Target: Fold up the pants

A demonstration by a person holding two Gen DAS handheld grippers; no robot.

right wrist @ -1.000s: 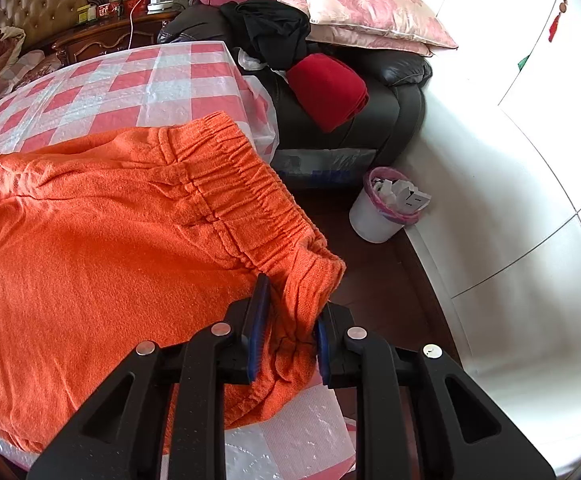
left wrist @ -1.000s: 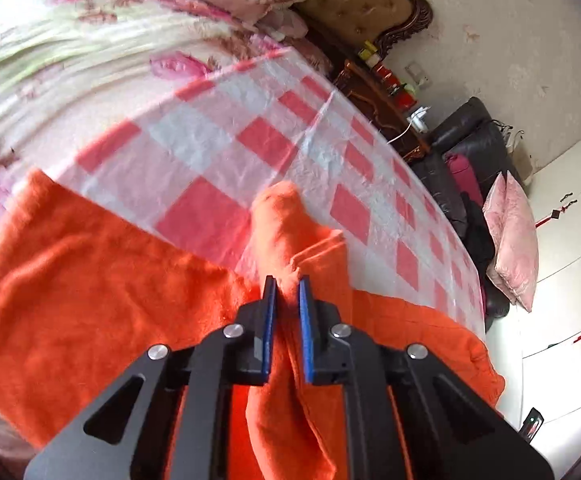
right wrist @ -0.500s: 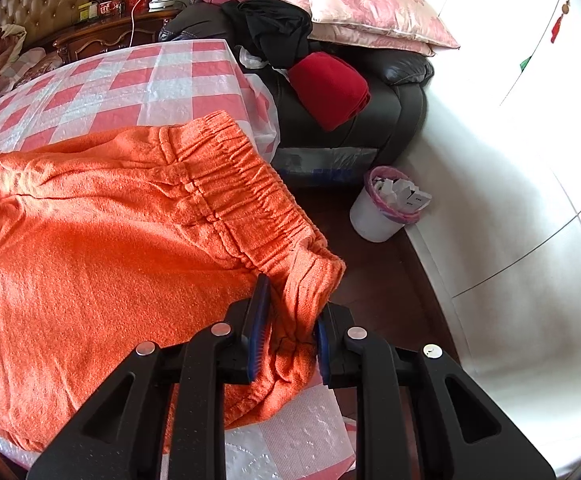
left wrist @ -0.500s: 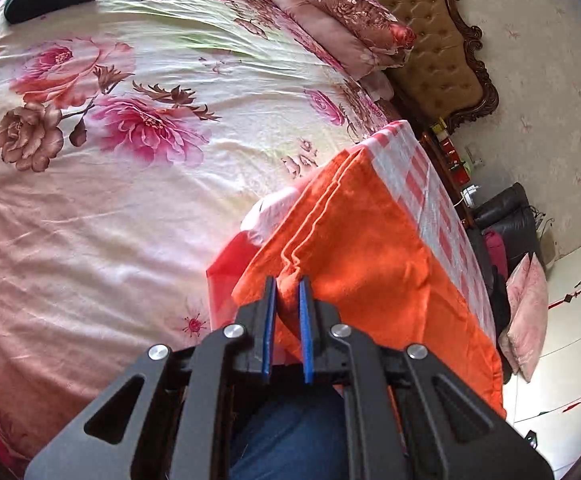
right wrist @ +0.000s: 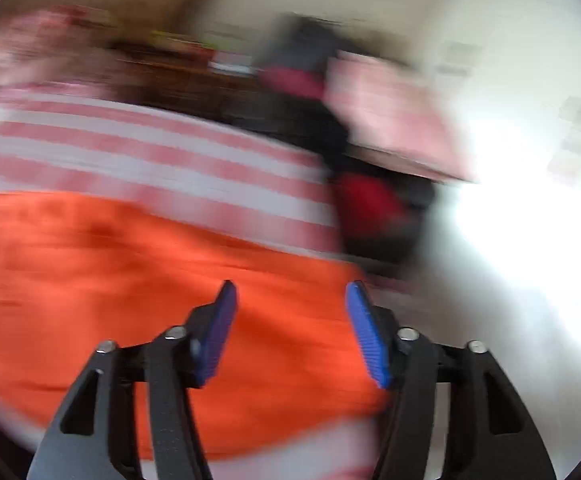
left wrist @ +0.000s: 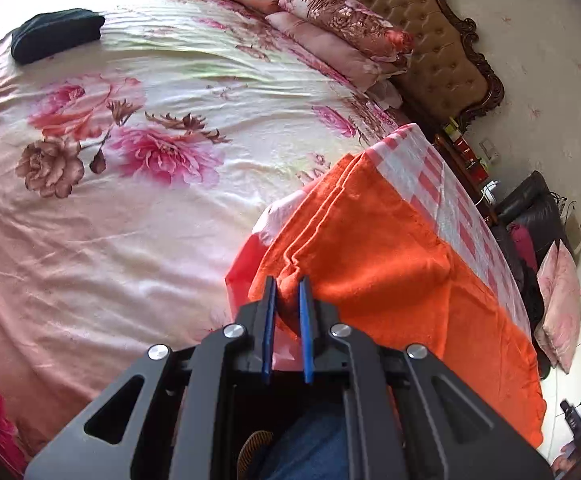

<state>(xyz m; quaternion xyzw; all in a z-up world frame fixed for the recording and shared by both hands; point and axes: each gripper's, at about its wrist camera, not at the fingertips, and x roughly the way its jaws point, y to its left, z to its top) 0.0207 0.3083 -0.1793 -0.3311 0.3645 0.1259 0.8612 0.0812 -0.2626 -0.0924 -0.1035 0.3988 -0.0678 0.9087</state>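
The orange pants point(left wrist: 390, 272) lie folded on a table with a red-and-white checked cover point(left wrist: 430, 176). My left gripper point(left wrist: 288, 288) is shut on the corner of the pants nearest me, at the table's near end. The right wrist view is badly blurred. There the orange pants point(right wrist: 150, 300) spread over the checked cover point(right wrist: 130, 148), below my right gripper point(right wrist: 290, 300). Its jaws are opening and stand wide apart, with nothing pinched between the blue pads point(right wrist: 366, 332); the cloth lies beneath them.
A bed with a floral quilt point(left wrist: 110, 160) fills the left, with a dark folded garment point(left wrist: 56, 34) on it and pillows point(left wrist: 330, 28) by a tufted headboard point(left wrist: 430, 40). A dark sofa point(left wrist: 530, 216) with pink cushions stands beyond the table. A person's blue trouser leg point(left wrist: 314, 448) shows below the left gripper.
The right gripper let go of the waistband, opened wide and rose away from the table edge. The left gripper, after swinging its cloth across toward the bed side, now holds still.
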